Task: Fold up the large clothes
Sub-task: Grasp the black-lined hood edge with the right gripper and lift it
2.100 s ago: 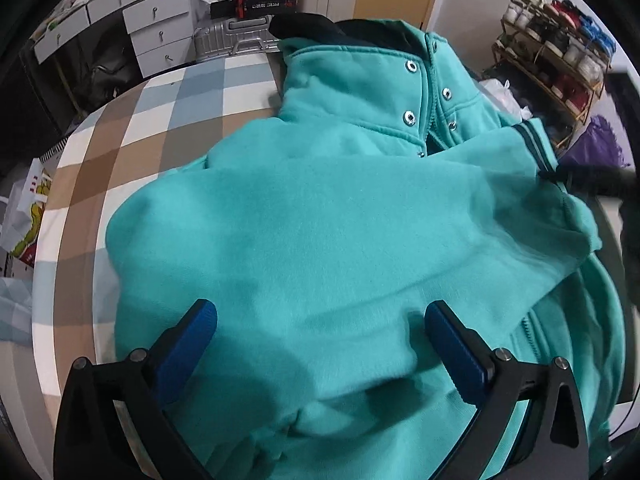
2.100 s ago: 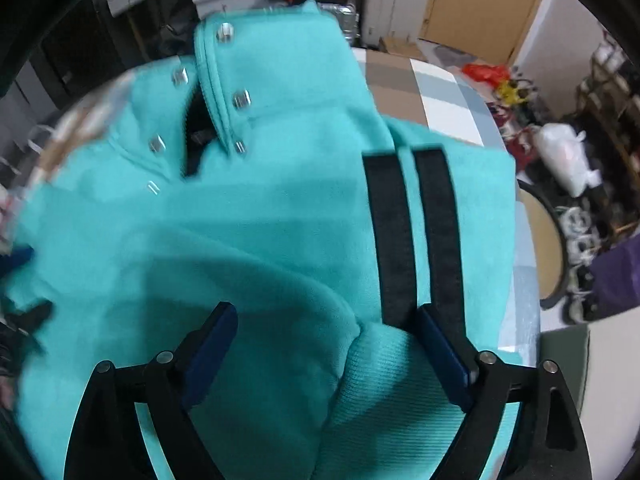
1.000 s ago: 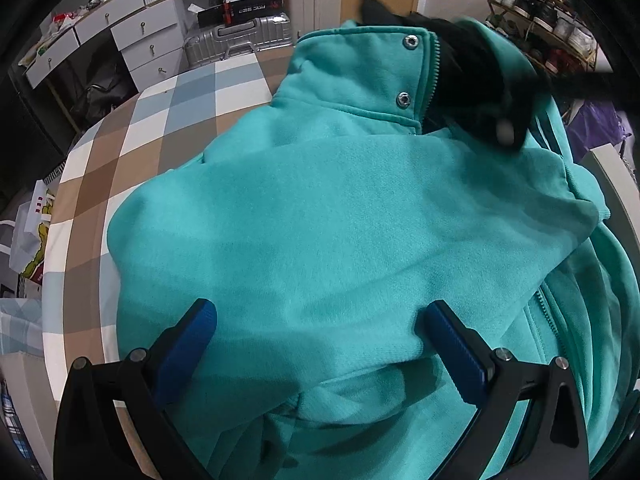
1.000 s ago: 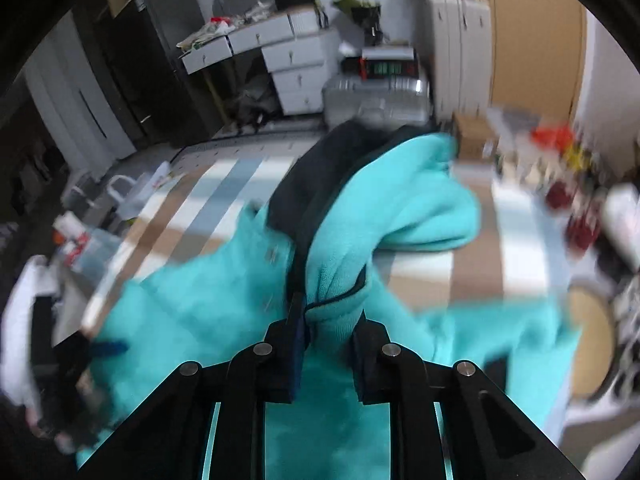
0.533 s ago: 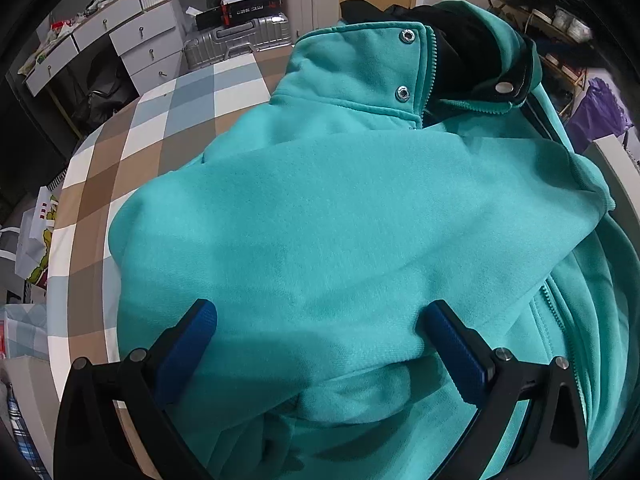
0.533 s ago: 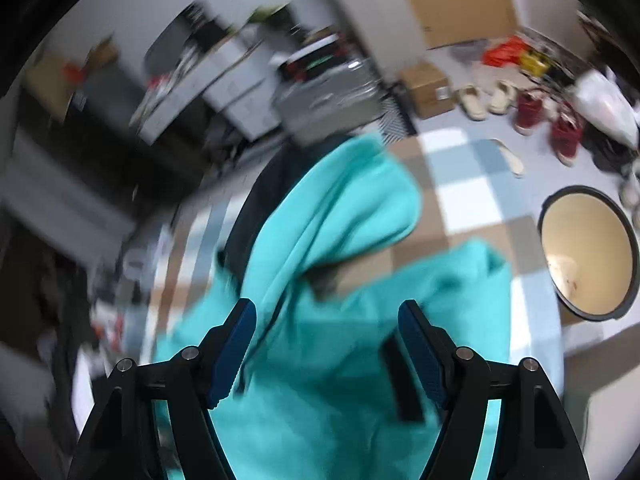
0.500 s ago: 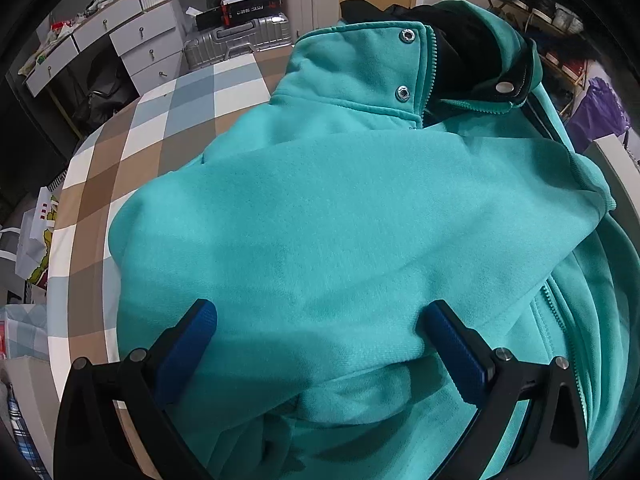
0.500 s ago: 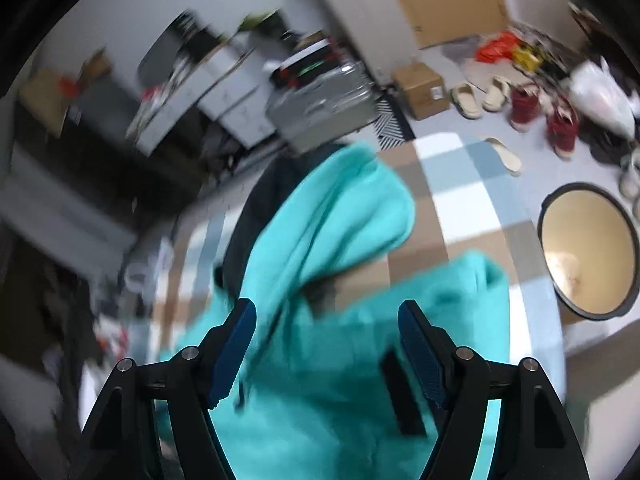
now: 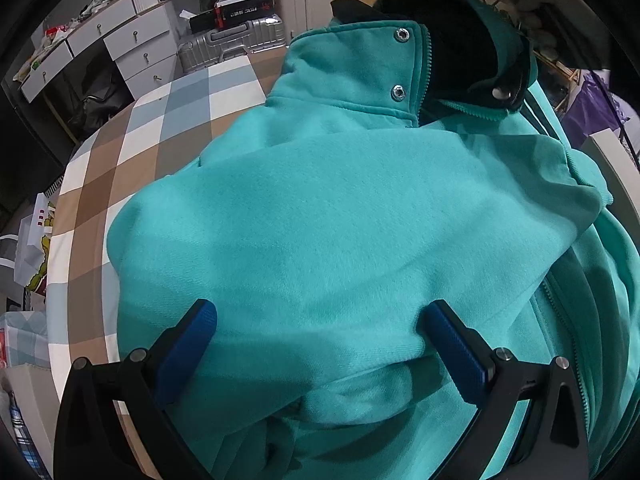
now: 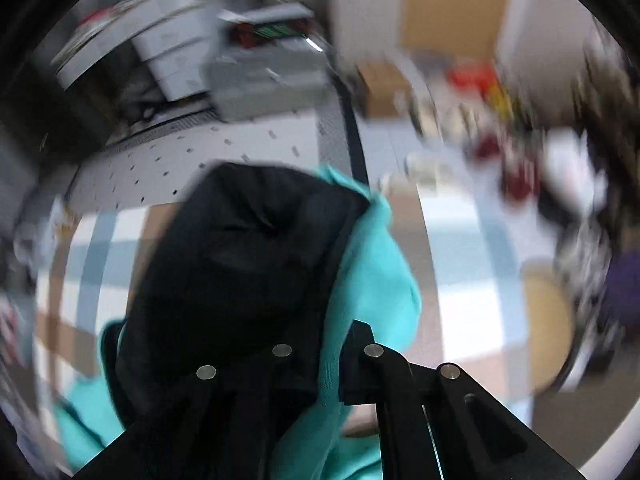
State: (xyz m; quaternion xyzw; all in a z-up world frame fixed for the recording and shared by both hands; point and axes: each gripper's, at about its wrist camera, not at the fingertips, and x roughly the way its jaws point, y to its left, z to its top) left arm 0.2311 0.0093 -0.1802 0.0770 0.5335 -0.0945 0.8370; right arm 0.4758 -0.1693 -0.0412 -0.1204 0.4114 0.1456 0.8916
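Checked table [image 9: 120, 152]: left tongs [image 9: 316, 344] spread over jacket [image 9: 340, 220]; right tongs [image 10: 326, 356] pinch its hood [image 10: 256, 264].

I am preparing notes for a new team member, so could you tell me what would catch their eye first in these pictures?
The big teal hooded jacket fills the left wrist view, spread over a checked tablecloth, with the left gripper open over its folded sleeve. In the blurred right wrist view, the right gripper is shut on the jacket's black-lined hood. A silver suitcase stands behind the table.
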